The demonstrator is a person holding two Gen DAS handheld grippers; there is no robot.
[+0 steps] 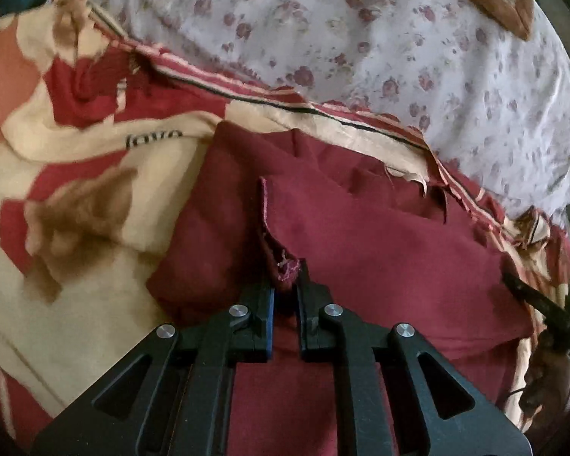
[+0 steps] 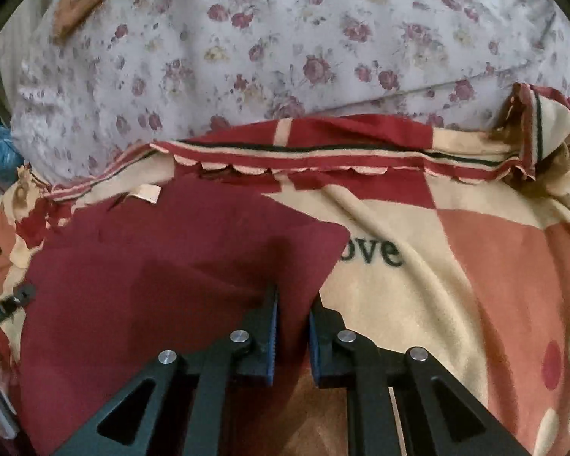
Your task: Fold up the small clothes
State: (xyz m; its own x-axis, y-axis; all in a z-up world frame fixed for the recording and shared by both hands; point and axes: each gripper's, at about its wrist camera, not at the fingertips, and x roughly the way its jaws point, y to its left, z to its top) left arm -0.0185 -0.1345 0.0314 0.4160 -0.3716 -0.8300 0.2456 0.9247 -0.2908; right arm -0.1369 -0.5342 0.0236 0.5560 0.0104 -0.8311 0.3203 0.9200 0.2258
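Currently the maroon garment (image 1: 361, 235) lies spread on a patterned blanket (image 1: 76, 174) that covers the bed; a floral sheet (image 1: 399, 57) shows along the far side.

Left tool (image 1: 285, 288): clamped on a frayed hem of the maroon garment, with the cloth bunched upward between the fingers. The hem stands as a raised ridge running away from the tool.

Right tool (image 2: 293, 304): jaws nearly together, over the garment's right-hand portion near its pointed corner (image 2: 338, 233). Maroon cloth fills the gap, but whether the pads pinch a layer or only sit above it cannot be confirmed from this view; treat the grip as uncertain.

Failure conditions:

1. Slip at the left tool. The bite takes only a narrow, frayed edge. A quick lift or sideways pull is likely to drag the hem out and drop the fold.
2. Uneven fold. If the right tool holds nothing, only the left side will travel, and the garment will twist rather than fold square.
3. Blanket pickup. The blanket lies directly under the garment and is soft. A low pinch near the corner by the printed word (image 2: 376, 252) could catch both layers.
4. Trapped wrinkles. Creases already run across the middle of the garment; folding over them will fix them in place.
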